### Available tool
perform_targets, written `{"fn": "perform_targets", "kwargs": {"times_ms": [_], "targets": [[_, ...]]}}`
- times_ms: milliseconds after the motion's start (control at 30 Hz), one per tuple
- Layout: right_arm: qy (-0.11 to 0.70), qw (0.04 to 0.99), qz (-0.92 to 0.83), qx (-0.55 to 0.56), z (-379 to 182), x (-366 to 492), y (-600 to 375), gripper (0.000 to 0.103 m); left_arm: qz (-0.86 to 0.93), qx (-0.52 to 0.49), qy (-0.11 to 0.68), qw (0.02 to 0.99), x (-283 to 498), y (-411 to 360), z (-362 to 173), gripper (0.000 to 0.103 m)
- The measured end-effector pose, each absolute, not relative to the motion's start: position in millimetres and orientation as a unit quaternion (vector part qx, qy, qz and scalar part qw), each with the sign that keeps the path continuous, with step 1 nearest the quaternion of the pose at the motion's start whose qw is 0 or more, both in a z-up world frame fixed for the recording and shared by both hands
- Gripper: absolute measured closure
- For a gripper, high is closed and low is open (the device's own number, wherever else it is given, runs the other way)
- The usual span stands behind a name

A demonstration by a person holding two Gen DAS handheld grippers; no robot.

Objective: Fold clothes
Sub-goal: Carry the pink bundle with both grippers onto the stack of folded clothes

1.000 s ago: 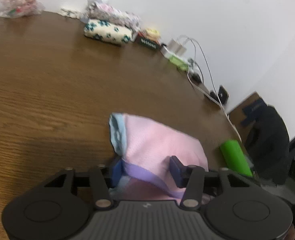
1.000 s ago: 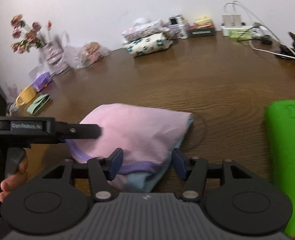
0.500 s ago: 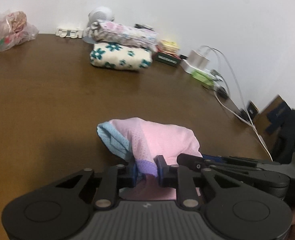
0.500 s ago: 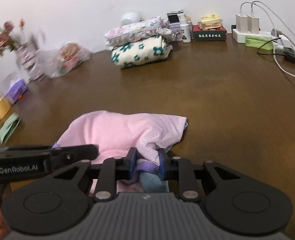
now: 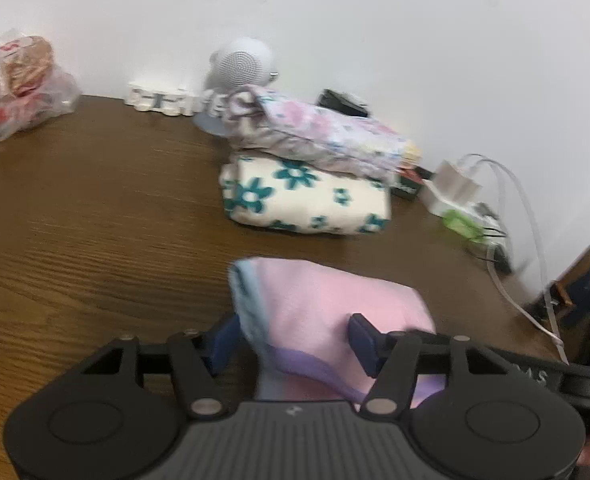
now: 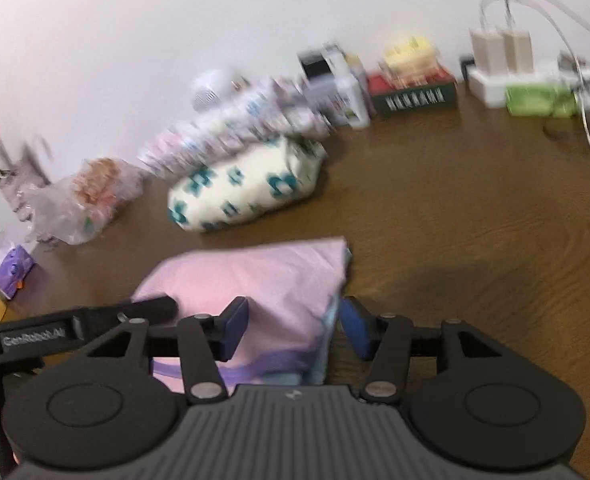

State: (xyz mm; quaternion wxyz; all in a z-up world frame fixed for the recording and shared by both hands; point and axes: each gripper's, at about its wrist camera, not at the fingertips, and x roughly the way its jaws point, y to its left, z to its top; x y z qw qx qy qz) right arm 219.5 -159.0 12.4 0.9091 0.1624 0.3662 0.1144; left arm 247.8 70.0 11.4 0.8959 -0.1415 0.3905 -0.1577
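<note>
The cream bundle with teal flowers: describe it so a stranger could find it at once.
Start at the brown wooden table and look toward the white wall. There a short stack of two folded fabrics sits, and the cream bundle with teal flowers is the lower one. The pastel floral piece lies on top; only the lower has big teal blossoms on plain cream.

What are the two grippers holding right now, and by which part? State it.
Nothing is held. Both the left gripper and right gripper stand open, fingers either side of the folded pink cloth with purple trim, which lies on the brown wooden table.
</note>
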Motion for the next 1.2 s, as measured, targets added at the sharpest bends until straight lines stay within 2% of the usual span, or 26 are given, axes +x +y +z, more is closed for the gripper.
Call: {"fn": "perform_targets", "kwargs": {"times_ms": [33, 67, 100, 133, 167, 300, 633, 900, 1067, 1200], "targets": [[0.367, 0.91, 0.115, 0.158, 11.2, 220.9, -156.8, 0.052, -0.16, -0.152, 0.388, 0.895, 250.8, 71.0, 9.3, 0.042], [0.367, 0.911, 0.114, 0.148, 10.7, 221.8, -153.5, 0.055, -0.168, -0.159, 0.386, 0.893, 252.6, 70.8, 7.9, 0.049], [0.367, 0.914, 0.115, 0.131, 10.8, 221.5, -147.8, 0.069, -0.175, -0.165, 0.388, 0.89, 253.4, 69.1, 6.1, 0.074], [0.365, 0.916, 0.118, 0.113, 10.3, 220.8, -141.3, 0.075, -0.181, -0.171, 0.391, 0.886, 253.6, 67.0, 4.2, 0.081], [0.364, 0.918, 0.122, 0.097, 9.9, 219.8, -135.2, 0.085, -0.187, -0.177, 0.394, 0.883, 253.7, 64.9, 2.3, 0.082], [0.357, 0.923, 0.123, 0.068, 14.8, 218.2, -123.1, 0.092, -0.188, -0.165, 0.38, 0.891, 247.5, 59.4, 7.8, 0.093], [0.283, 0.943, 0.153, 0.085, 97.5, 222.4, -128.8, 0.094, -0.222, -0.197, 0.285, 0.911, 238.7, 67.6, 84.2, 0.094], [0.242, 0.951, 0.169, 0.093, 160.2, 258.1, -129.9, 0.094, -0.222, -0.203, 0.245, 0.922, 303.4, 75.5, 143.5, 0.094], [0.26, 0.949, 0.159, 0.078, 170.2, 324.9, -122.5, 0.094, -0.206, -0.19, 0.267, 0.922, 365.5, 86.0, 141.1, 0.094], [0.316, 0.934, 0.145, 0.082, 136.4, 373.8, -122.9, 0.094, -0.193, -0.189, 0.301, 0.914, 407.0, 90.4, 110.7, 0.094]]}}
